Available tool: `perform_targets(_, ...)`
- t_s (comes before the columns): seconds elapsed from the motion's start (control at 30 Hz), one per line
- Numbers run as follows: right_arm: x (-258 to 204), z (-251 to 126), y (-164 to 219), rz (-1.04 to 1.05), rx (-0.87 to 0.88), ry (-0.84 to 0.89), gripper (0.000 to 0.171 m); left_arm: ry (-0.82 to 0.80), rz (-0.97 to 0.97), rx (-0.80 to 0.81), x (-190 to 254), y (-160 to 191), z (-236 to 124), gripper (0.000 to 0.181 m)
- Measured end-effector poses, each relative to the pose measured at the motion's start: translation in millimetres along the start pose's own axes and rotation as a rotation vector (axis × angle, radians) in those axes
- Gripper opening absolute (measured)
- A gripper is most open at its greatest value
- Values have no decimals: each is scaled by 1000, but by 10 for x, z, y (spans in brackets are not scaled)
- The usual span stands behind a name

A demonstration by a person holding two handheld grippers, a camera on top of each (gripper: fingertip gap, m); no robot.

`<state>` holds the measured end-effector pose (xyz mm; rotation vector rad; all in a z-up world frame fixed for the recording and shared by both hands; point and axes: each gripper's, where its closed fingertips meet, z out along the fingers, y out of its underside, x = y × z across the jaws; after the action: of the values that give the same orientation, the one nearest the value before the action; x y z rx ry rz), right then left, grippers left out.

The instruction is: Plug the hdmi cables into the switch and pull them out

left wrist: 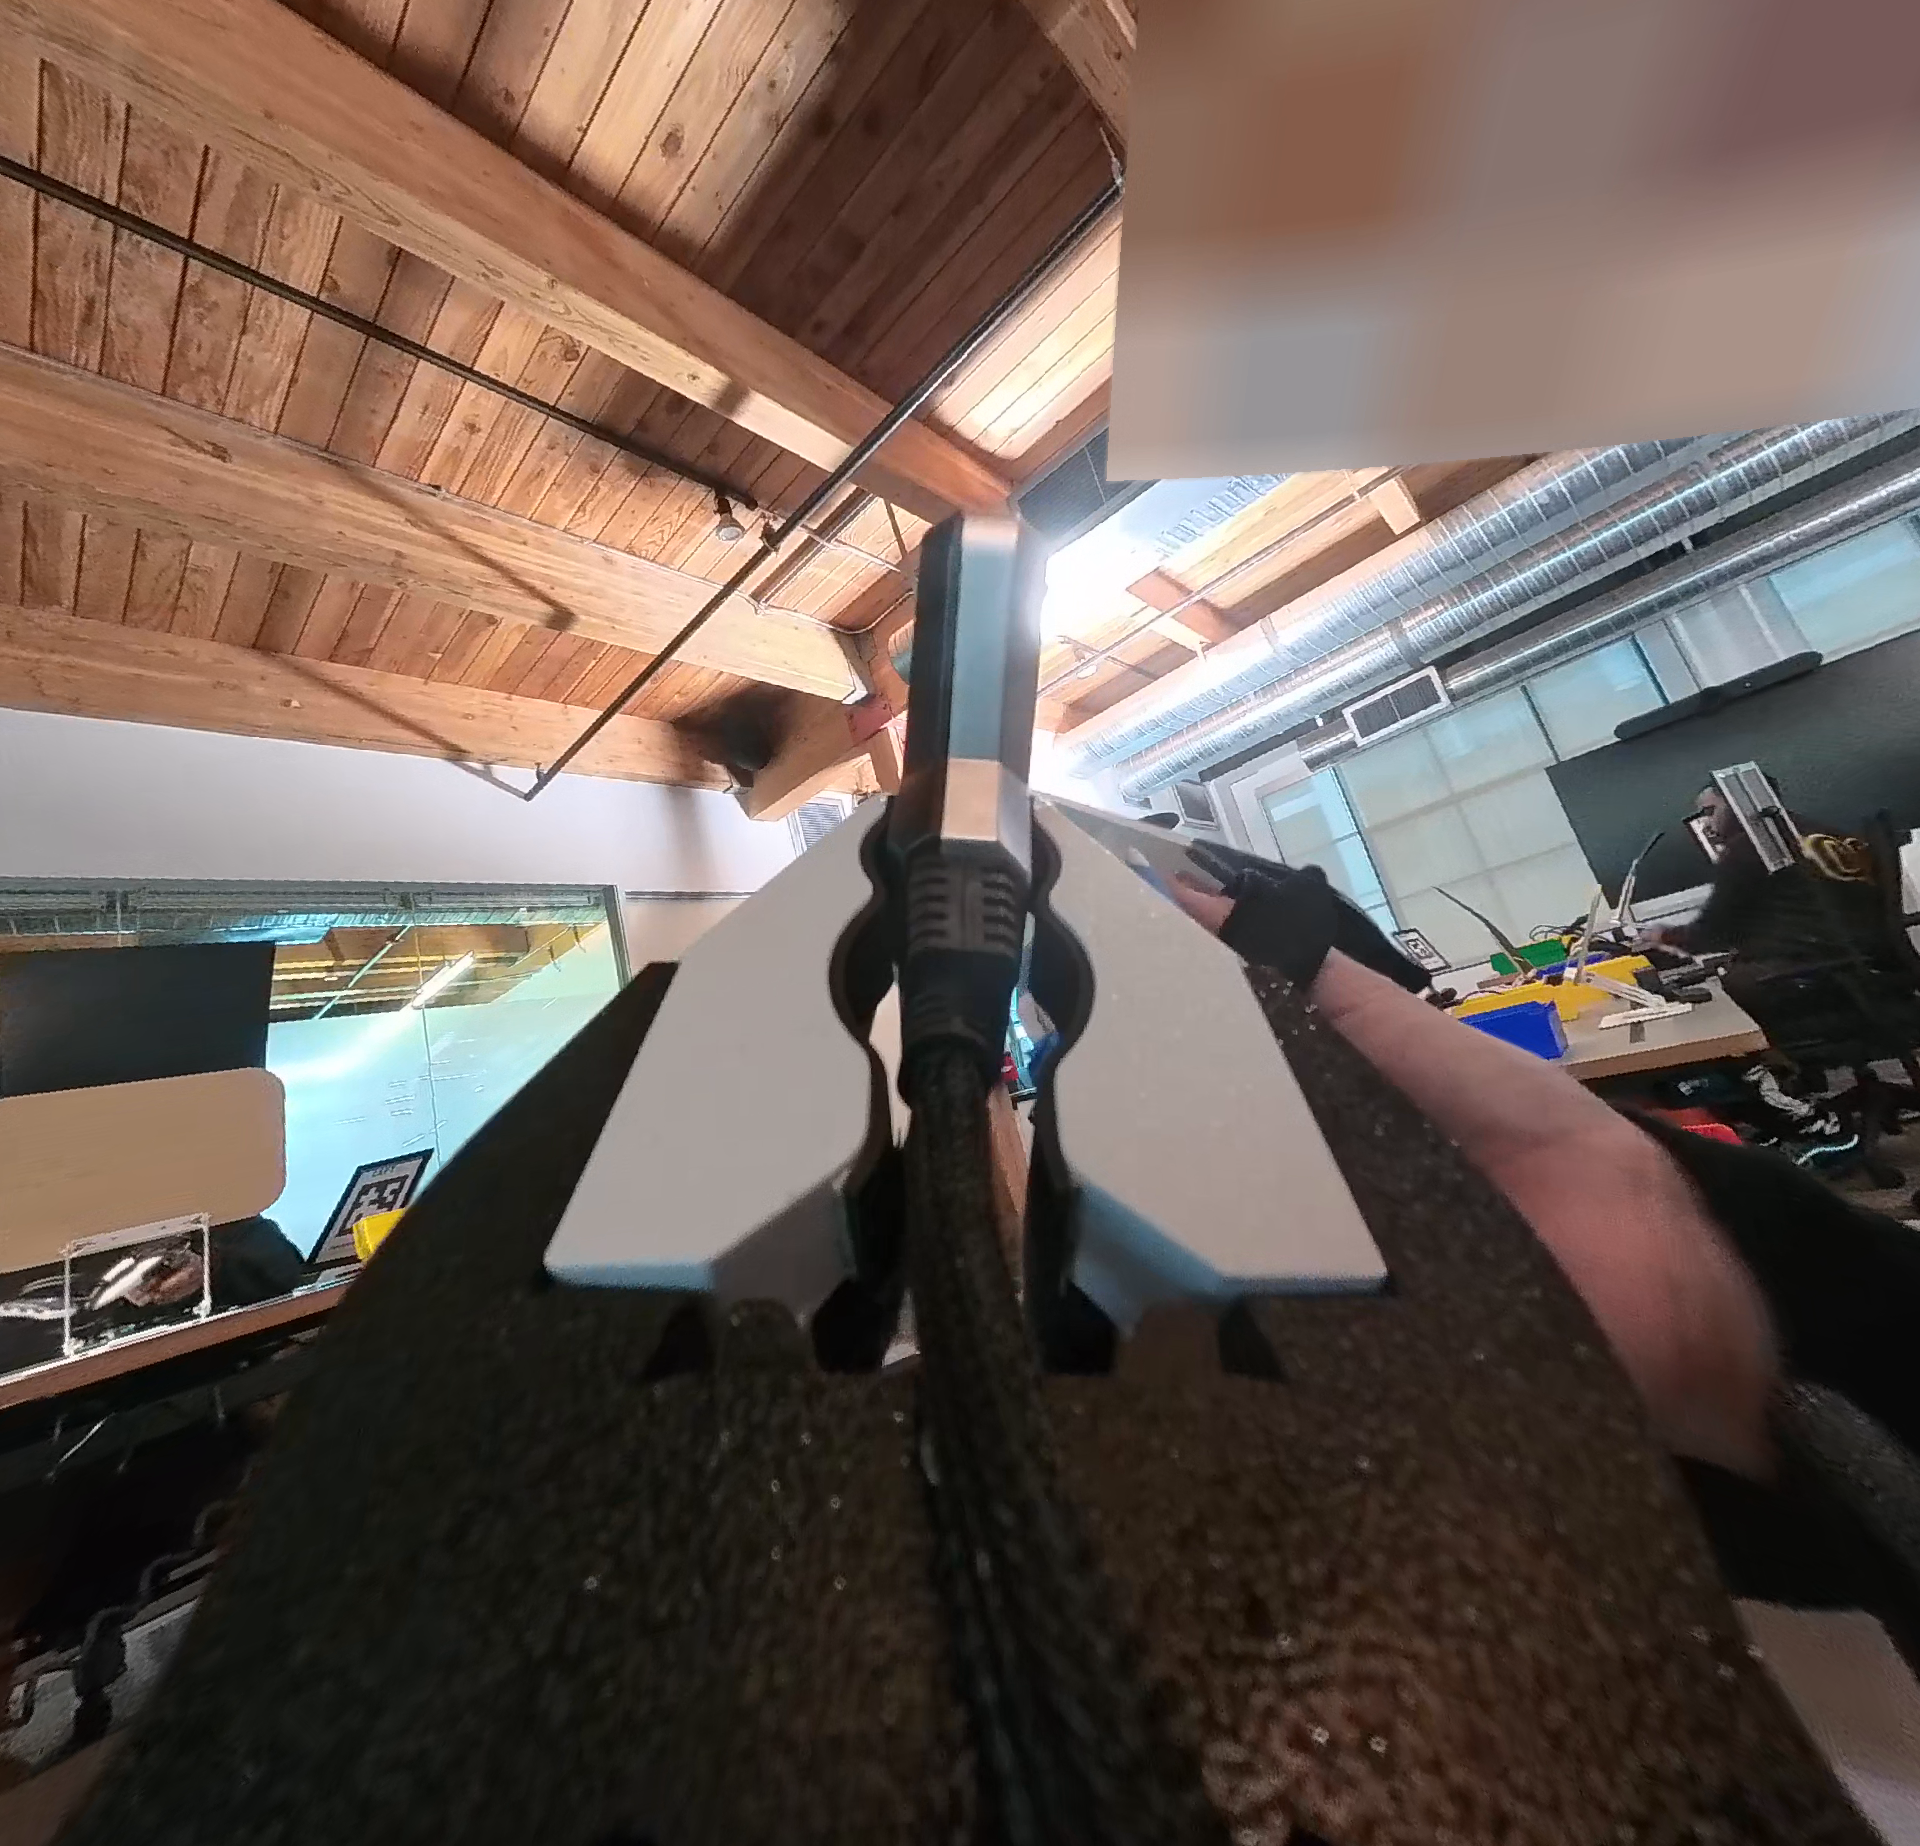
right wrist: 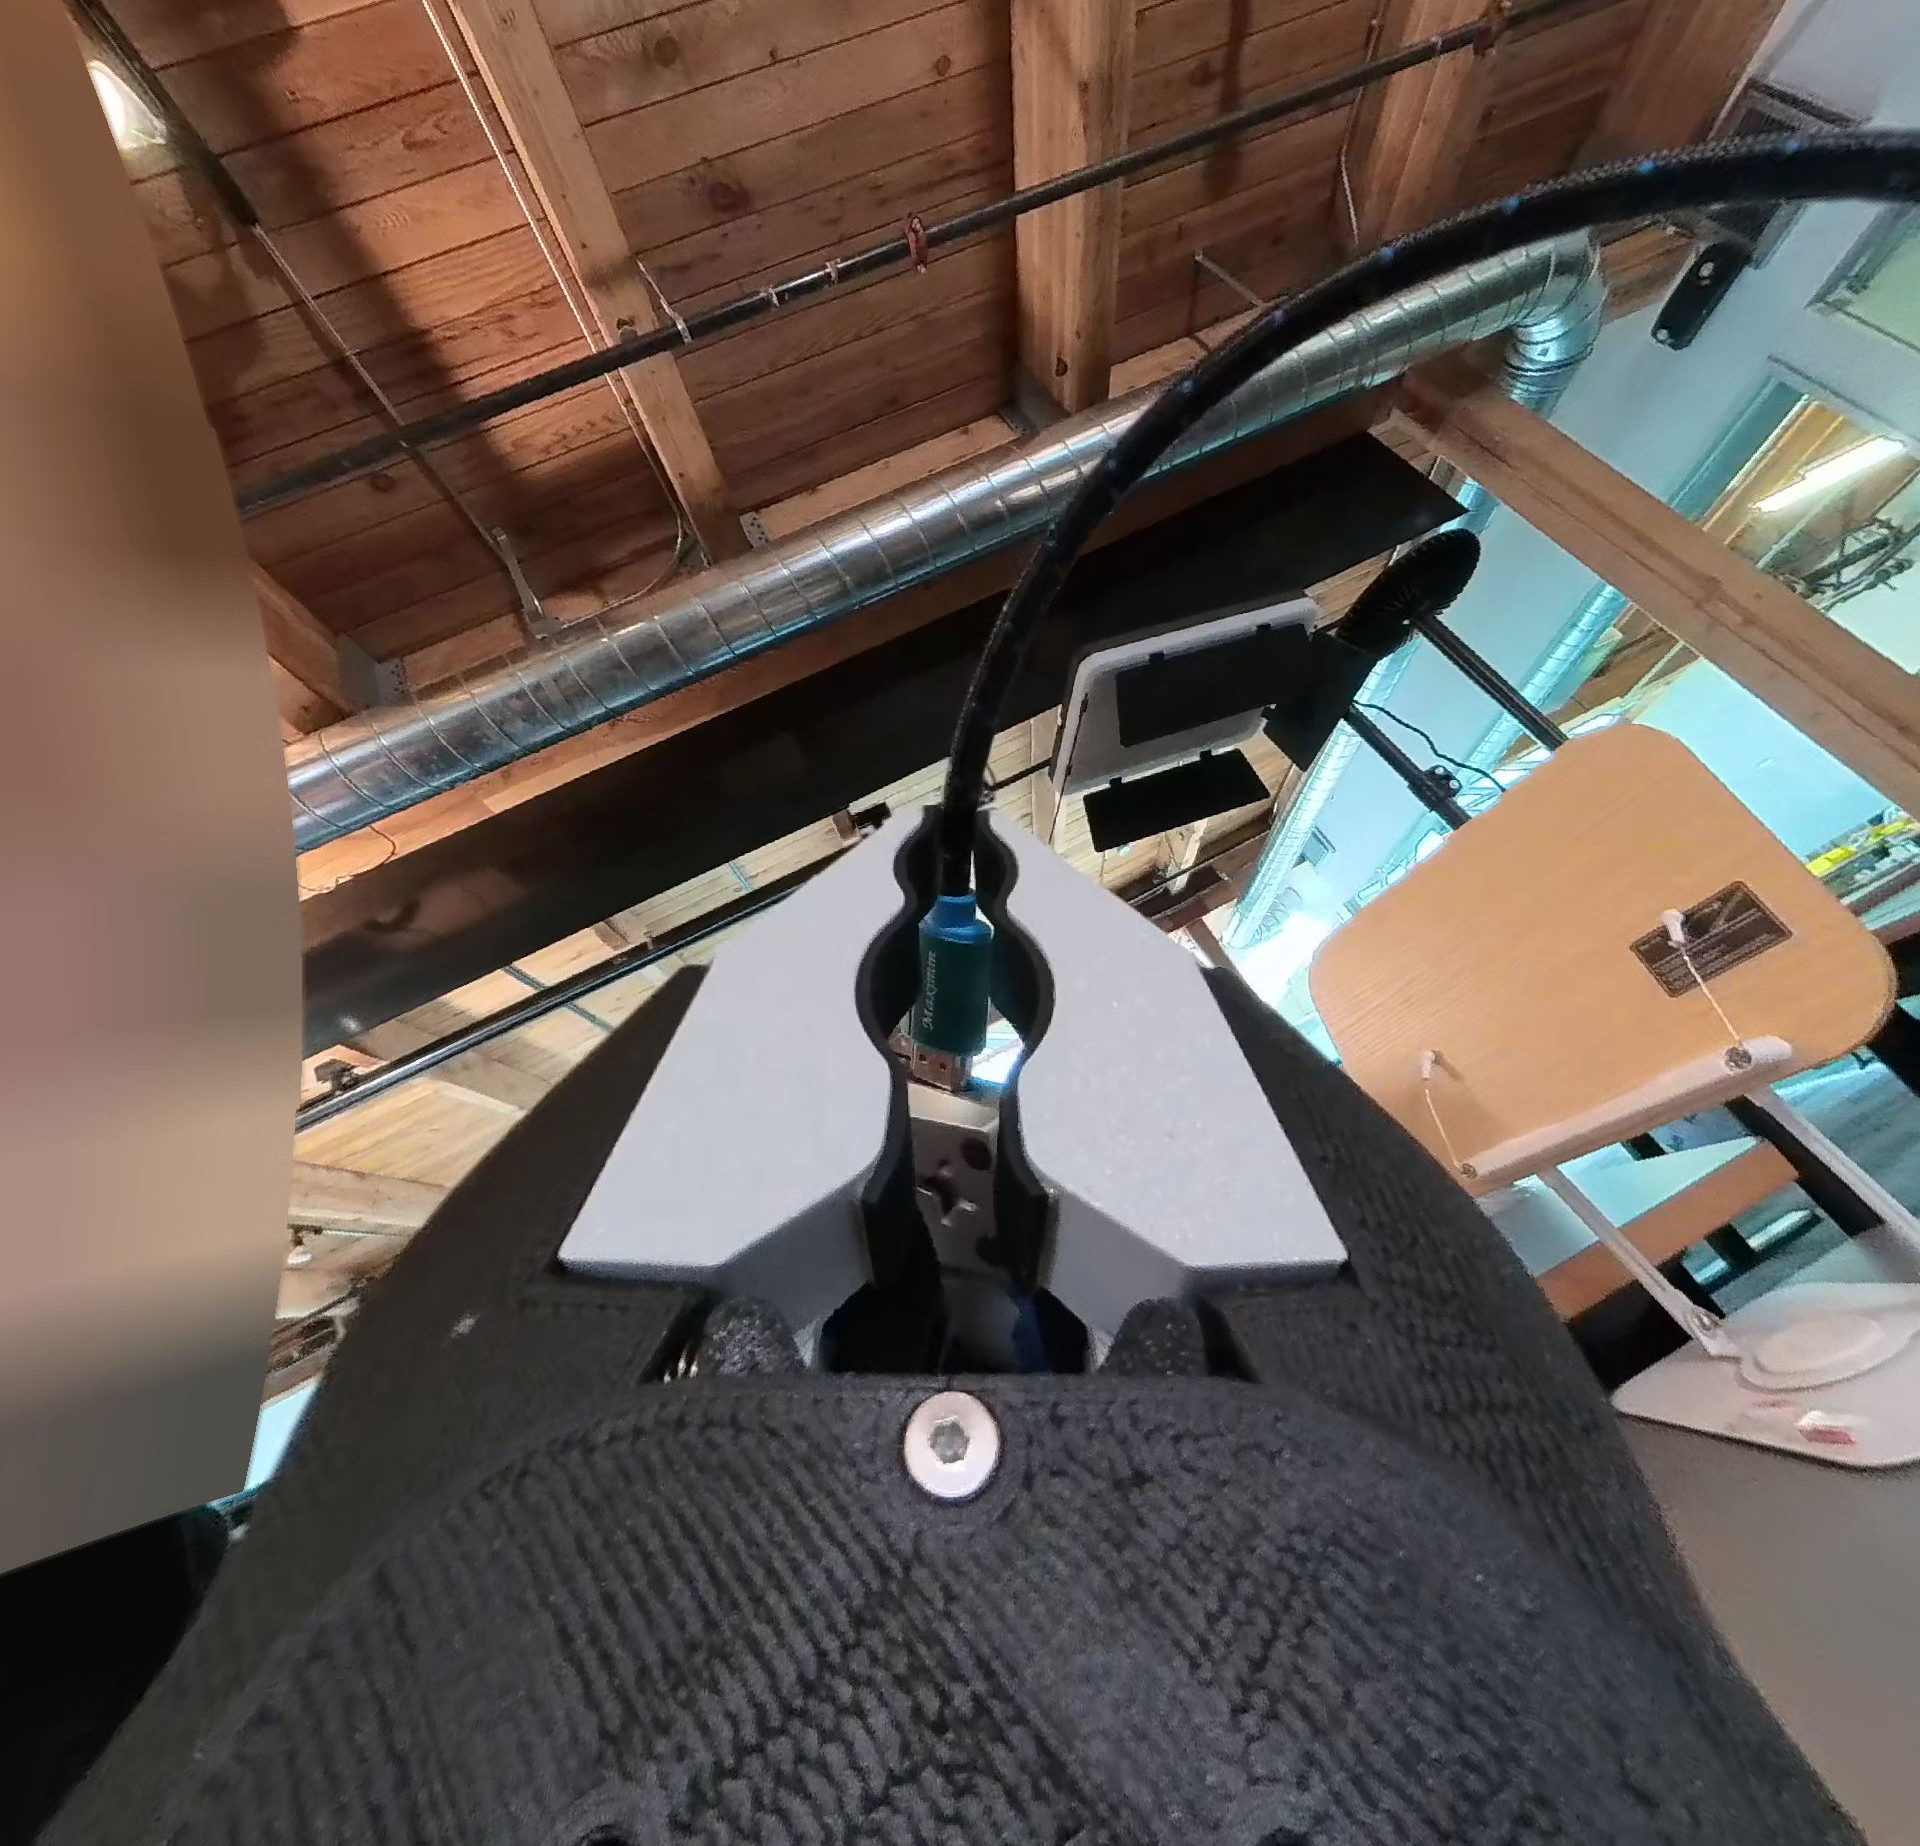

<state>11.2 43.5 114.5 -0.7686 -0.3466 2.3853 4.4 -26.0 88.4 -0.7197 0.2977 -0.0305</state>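
both grippers point up at the wooden ceiling. my left gripper [left wrist: 956, 861], frame centre, is clamped on the switch [left wrist: 971, 695], which sticks up past the fingertips, its braided lead [left wrist: 951, 1121] running down between the fingers. my right gripper [right wrist: 956, 861] pinches the blue hdmi plug [right wrist: 943, 986]; its cable [right wrist: 1091, 508] arcs to upper right.

The left gripper [left wrist: 961, 861] is pointing upward, its grey fingers [left wrist: 748, 1069] clamping from both sides. The right gripper [right wrist: 956, 861] is also tilting upward, its fingers [right wrist: 769, 1100] pressing nearly together. In the left wrist view, the person's right forearm [left wrist: 1538, 1173] is reaching across, its hand [left wrist: 1278, 913] wearing a black fingerless glove.
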Motion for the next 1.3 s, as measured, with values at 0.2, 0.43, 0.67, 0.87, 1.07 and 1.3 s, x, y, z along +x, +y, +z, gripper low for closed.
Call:
perform_targets(0.2, 8, -19, -4, -17, 2, 6, 3, 1, 10, -2, 6, -4, 1, 19)
perform_targets(0.43, -3, -25, -4, -45, -10, 5, 4, 6, 18, -10, 19, 18, 4, 19)
perform_targets(0.67, -3, -43, -2, -114, -48, 12, 4, 8, 19, -17, 14, 32, 3, 19)
perform_targets(0.87, -15, -33, 6, -137, -98, -4, 4, 19, 15, -17, 25, 34, 6, 19)
perform_targets(1.07, -13, -32, 9, -91, -99, -11, 4, 20, 11, -16, 17, 42, 4, 19)
perform_targets(1.3, -6, -33, 15, -62, -93, -8, 3, 24, 16, -14, 23, 41, -1, 18)
